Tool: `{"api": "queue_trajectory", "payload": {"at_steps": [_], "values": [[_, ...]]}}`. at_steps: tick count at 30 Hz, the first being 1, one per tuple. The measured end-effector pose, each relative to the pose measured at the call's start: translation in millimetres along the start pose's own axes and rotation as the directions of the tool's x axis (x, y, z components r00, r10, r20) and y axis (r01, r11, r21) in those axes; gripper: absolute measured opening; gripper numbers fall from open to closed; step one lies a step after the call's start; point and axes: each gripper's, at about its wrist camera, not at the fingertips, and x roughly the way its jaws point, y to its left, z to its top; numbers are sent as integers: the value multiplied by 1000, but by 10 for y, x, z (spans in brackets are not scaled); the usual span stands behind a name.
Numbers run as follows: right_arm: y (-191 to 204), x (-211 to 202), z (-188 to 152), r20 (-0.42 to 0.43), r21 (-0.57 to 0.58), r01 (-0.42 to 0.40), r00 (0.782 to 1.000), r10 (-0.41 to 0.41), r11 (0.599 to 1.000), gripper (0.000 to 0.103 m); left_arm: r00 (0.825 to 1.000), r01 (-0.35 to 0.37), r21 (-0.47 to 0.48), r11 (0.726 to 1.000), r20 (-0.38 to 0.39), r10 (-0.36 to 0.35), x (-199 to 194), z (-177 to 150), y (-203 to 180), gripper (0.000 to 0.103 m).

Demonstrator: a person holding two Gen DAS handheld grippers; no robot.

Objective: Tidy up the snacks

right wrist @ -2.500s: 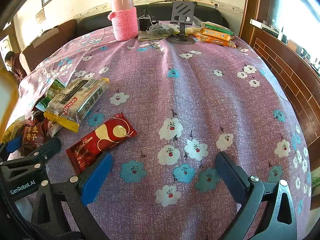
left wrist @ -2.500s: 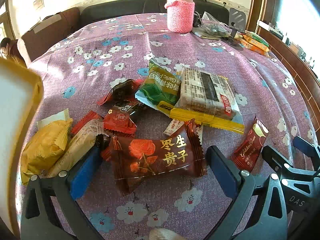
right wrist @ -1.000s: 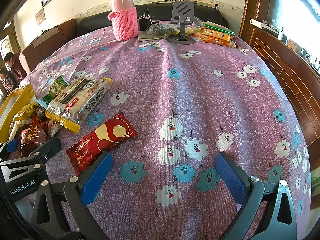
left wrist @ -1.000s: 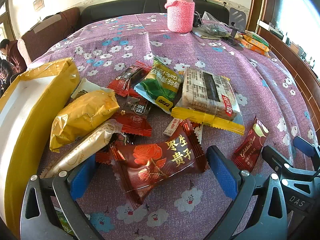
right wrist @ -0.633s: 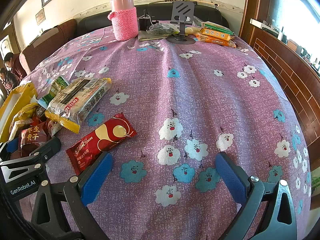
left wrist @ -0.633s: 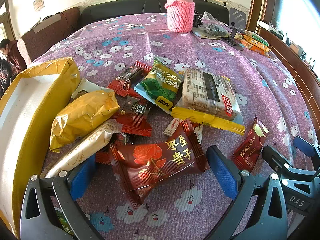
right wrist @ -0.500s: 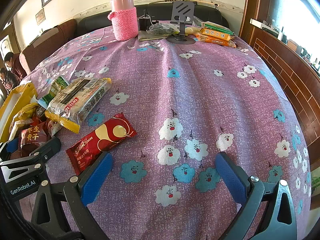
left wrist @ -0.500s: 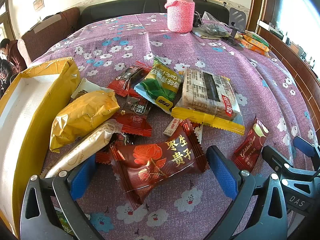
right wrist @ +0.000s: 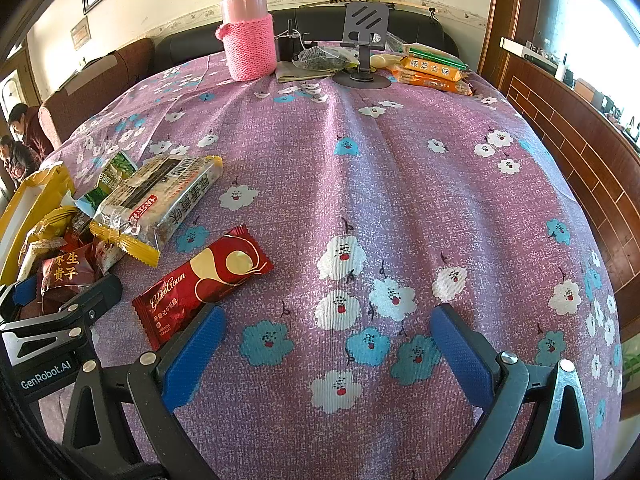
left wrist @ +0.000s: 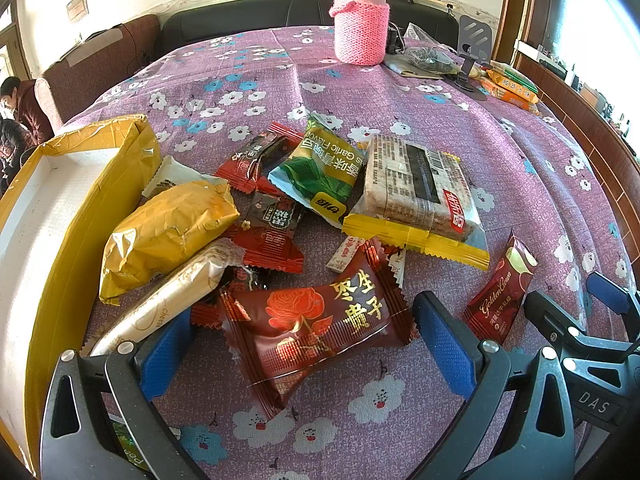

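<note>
A pile of snack packets lies on the purple flowered tablecloth (left wrist: 520,152). My left gripper (left wrist: 304,356) is open, its blue pads either side of a dark red rose packet (left wrist: 316,324). Beyond lie a gold packet (left wrist: 164,232), a pale bar (left wrist: 168,300), a green garlic packet (left wrist: 324,168), a yellow-edged cracker pack (left wrist: 416,192) and small red packets (left wrist: 272,232). A yellow box (left wrist: 60,208), white inside, stands open at the left. My right gripper (right wrist: 328,356) is open over bare cloth; a red Golden Crown bar (right wrist: 204,280) lies by its left finger.
A pink knit-sleeved flask (right wrist: 248,40), a phone stand (right wrist: 364,40), a clear bag and orange snack boxes (right wrist: 432,68) stand at the table's far edge. Sofas lie behind. Two people (right wrist: 20,136) are at far left. A wooden wall panel runs along the right.
The yellow box has come down from close in front of the left camera to rest at the left of the pile. The gold packet and pale bar shifted. Both grippers stayed still.
</note>
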Motion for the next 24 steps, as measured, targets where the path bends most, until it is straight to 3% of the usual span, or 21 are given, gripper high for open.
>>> {"api": "queue_trajectory", "payload": {"at_steps": [13, 24], "values": [[-1, 2, -1, 0, 1, 0, 1000, 0, 1000, 103, 1000, -2, -5, 1000, -2, 2, 15, 8, -15, 103], [18, -1, -1, -47, 27, 16, 999, -14, 1000, 103, 995, 66, 87, 994, -86, -58, -74, -84, -88, 103]]}}
